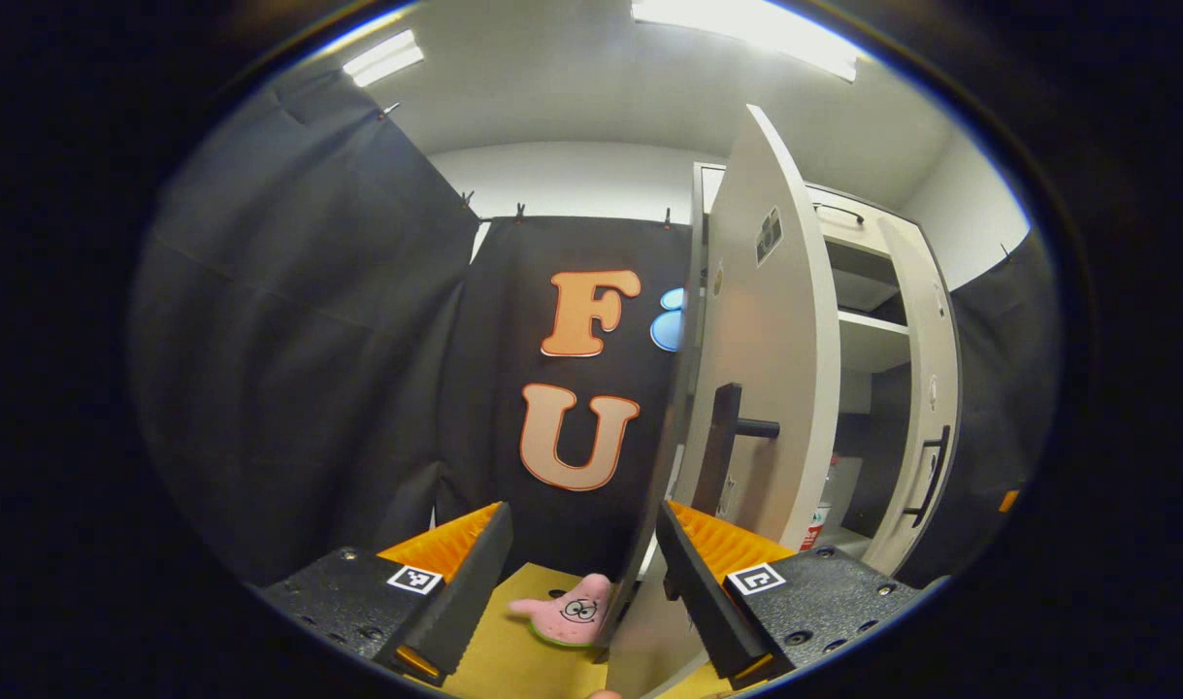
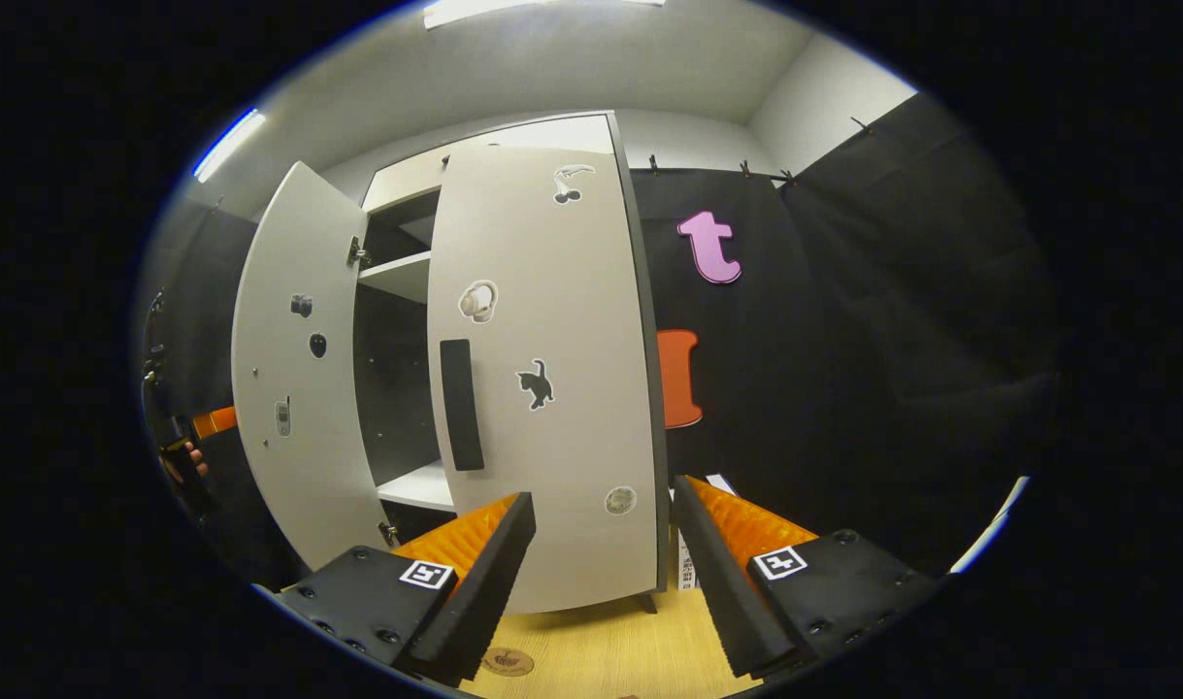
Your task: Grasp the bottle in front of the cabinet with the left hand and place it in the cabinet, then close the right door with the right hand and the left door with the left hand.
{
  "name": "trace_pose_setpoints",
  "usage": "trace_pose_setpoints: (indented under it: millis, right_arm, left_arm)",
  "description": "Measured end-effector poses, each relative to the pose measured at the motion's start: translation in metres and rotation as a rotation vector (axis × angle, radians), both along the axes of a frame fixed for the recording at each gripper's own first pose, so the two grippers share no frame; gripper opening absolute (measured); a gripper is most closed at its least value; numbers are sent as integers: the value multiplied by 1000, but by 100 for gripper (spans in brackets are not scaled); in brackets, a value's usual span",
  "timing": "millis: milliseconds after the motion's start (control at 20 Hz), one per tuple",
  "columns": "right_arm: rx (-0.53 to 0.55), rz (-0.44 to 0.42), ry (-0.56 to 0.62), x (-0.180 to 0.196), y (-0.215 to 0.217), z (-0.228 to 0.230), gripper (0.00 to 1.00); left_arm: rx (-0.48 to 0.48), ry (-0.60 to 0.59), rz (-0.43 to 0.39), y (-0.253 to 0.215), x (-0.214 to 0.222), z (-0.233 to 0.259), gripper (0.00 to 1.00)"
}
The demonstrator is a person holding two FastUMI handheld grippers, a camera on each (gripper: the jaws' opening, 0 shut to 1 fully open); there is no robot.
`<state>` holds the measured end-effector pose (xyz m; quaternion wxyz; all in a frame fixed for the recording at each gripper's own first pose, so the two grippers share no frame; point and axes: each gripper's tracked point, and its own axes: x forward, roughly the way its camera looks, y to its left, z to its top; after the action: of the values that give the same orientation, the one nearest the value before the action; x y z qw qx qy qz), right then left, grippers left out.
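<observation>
In the left gripper view my left gripper is open, and the free edge of the cabinet's open left door rises just inside its right finger. That door carries a black handle. Past it, on a low shelf, a white bottle with a red label shows partly. In the right gripper view my right gripper is open and empty, close in front of the right door, which stands nearly across its half of the cabinet. The left door stands wide open.
A pink star-shaped plush lies on the wooden surface below my left gripper. The right door's handle is a black bar. A hand holding the other gripper shows at the far left, behind the open door.
</observation>
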<state>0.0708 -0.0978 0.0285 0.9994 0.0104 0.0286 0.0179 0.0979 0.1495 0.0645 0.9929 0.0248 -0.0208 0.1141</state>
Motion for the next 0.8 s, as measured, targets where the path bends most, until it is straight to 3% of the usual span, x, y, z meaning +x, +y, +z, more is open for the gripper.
trace_pose_setpoints:
  millis: [100,150,400,450,550,600,650,700,800]
  right_arm:
    - [5,-4,-2,-3,-3,0,96]
    - [8,-9,-3,-3,-5,0,96]
    - [17,-50,-11,-12,-28,2,96]
    - [28,-59,-9,-15,-32,1,96]
    - [43,-80,-8,-19,-41,-1,96]
    - [43,-91,-8,-21,-45,-2,96]
    - [40,-103,-9,-25,-50,-3,96]
    - [36,-115,-8,-30,-55,-4,96]
    - [32,-139,-1,-39,-65,-6,96]
  left_arm:
    - [-13,7,-36,-17,2,-4,87]
    - [-21,12,-54,-25,4,-6,92]
    - [-40,38,-151,-71,20,-17,87]
    - [-42,42,-169,-79,25,-19,92]
    - [-37,41,-193,-95,34,-21,87]
    - [-35,39,-204,-103,39,-23,96]
    - [-39,38,-221,-111,44,-23,88]
    - [-48,37,-238,-120,49,-24,93]
    - [-68,39,-261,-134,59,-29,94]
